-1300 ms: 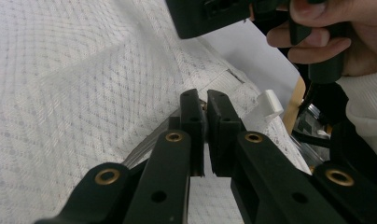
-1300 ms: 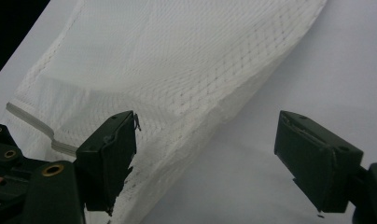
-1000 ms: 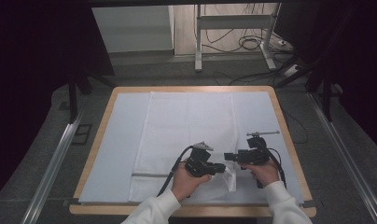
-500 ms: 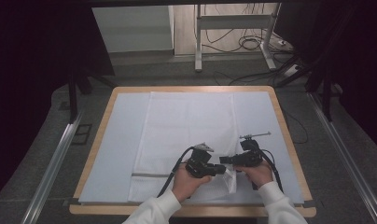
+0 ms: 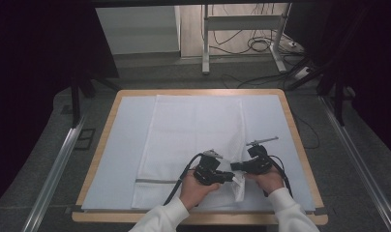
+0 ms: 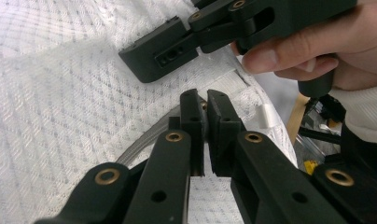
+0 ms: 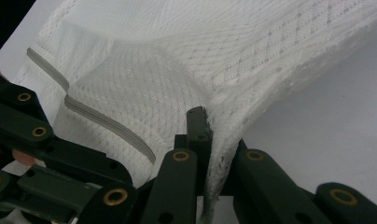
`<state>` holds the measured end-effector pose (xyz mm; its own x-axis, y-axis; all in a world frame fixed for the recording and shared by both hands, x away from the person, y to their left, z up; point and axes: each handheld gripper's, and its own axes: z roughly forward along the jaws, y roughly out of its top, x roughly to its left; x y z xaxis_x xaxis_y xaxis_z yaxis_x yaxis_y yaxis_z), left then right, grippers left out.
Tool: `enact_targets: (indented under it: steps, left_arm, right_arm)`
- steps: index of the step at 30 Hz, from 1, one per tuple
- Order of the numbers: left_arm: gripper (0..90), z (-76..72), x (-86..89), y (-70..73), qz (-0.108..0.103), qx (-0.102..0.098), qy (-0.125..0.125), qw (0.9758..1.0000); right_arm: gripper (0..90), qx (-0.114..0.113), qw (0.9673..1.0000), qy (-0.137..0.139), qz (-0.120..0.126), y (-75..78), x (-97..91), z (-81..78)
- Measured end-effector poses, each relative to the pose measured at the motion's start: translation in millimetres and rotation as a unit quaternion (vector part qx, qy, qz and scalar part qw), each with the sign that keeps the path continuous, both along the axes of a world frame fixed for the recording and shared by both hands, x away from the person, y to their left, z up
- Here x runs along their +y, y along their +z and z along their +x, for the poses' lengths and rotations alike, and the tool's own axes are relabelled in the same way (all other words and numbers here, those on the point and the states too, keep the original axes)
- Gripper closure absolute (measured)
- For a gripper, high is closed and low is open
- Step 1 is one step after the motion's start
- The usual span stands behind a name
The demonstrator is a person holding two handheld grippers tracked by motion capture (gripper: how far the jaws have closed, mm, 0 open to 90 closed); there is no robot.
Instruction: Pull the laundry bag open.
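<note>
- Towel [image 5: 193, 140]: white, woven in a diamond pattern, with a grey stripe [image 5: 156, 181] near its near end. It lies lengthwise on the table's middle, reaching from the far edge to the near edge. Its near right corner is bunched and lifted off the surface between the two grippers.
- Towel, right gripper view [image 7: 144, 88]: a fold of cloth rises from the flat part; the thick right edge runs down between the jaws. The grey stripe [image 7: 107, 123] curves across the fold.
- Right gripper [image 7: 210, 126]: its jaws have just been closing and now stand narrow, clamped on the towel's edge, cloth pinched between the pads. In the high view it [image 5: 238, 167] points left, toward the other gripper.
- Left gripper [image 6: 204, 100]: jaws nearly together, only a thin slit between them. The tips rest against the towel [image 6: 60, 116] beside the stripe; whether any cloth is caught in the slit cannot be told. In the high view it [image 5: 228, 177] points right, just beside the right gripper's tips.
- Hands: the left hand [image 5: 196, 188] and right hand [image 5: 266, 179] come from the bottom edge in white sleeves.
- Sheet [image 5: 116, 154]: pale blue, beneath the towel, covering most of the tabletop.
- Table [image 5: 104, 145]: wooden rim showing round the sheet.
- Floor [image 5: 38, 159]: grey, with cables [image 5: 261, 46] lying beyond the table's far side.
</note>
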<state>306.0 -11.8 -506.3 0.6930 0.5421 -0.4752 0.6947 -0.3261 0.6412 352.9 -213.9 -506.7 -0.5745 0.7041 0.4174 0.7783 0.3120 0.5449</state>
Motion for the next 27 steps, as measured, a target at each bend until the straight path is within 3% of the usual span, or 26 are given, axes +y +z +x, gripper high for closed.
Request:
enact_targets:
  steps: [27]
  left_arm:
    - [86.2, 3.3, 6.6, -16.1, 0.001, 0.024, 0.004, 0.9997]
  right_arm:
    - [88.2, -0.007, 0.9996, 0.022, 0.015, 1.5, -2.2, -2.7]
